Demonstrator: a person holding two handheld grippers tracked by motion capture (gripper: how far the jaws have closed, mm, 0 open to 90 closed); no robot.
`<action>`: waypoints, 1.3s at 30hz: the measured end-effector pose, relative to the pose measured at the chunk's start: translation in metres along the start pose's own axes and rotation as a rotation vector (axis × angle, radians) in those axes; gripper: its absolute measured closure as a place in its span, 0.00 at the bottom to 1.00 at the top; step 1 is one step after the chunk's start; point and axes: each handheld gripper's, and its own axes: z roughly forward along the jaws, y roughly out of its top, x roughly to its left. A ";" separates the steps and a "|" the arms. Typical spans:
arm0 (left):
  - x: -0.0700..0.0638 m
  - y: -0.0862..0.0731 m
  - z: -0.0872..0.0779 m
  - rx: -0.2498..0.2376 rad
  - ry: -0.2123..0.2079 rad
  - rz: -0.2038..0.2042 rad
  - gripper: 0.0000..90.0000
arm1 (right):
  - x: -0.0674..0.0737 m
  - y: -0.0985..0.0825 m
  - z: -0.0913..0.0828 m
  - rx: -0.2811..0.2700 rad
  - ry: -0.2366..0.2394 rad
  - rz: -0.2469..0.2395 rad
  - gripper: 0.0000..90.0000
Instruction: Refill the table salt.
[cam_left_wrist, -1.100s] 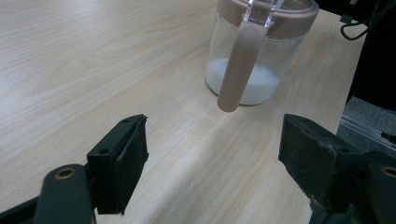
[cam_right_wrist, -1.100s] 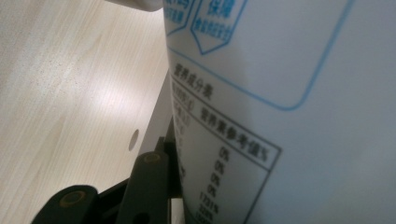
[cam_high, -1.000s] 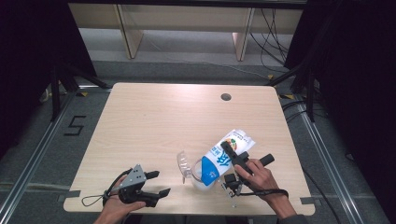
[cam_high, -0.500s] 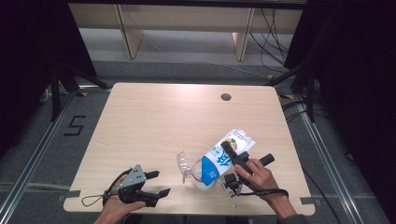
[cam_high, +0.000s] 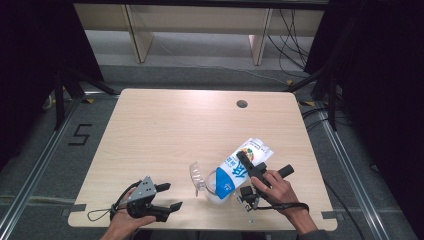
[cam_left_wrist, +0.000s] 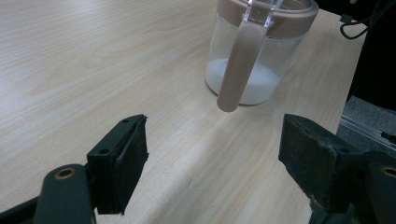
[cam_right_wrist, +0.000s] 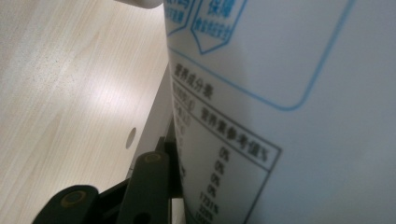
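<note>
A blue and white printed bag (cam_high: 239, 165) lies tilted with its low end over a clear jar (cam_high: 214, 187) near the table's front edge. My right gripper (cam_high: 246, 172) is shut on the bag, held by a hand at the front right. In the right gripper view the bag (cam_right_wrist: 280, 93) sits close up against one black finger (cam_right_wrist: 152, 182); the other finger is hidden behind it. The jar (cam_left_wrist: 254, 60) holds white grains and has a brownish rim and strap. Its clear lid (cam_high: 195, 175) stands flipped open at the left. My left gripper (cam_high: 169, 197) rests open at the front left, pointing towards the jar.
The light wooden table (cam_high: 175, 125) has a round cable hole (cam_high: 242, 104) at the back right. Shelving legs and cables stand on the floor beyond the far edge. A floor mark "5" (cam_high: 80, 134) lies left of the table.
</note>
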 end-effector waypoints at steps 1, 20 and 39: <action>0.000 0.000 0.000 0.000 0.000 0.000 0.26 | -0.001 0.000 0.000 0.000 -0.002 -0.006 0.73; 0.000 0.000 0.000 0.000 0.000 0.001 0.26 | -0.003 0.001 0.001 -0.019 -0.023 -0.041 0.73; 0.000 0.000 0.000 0.000 -0.001 0.001 0.26 | -0.002 0.001 0.000 -0.013 -0.022 -0.027 0.74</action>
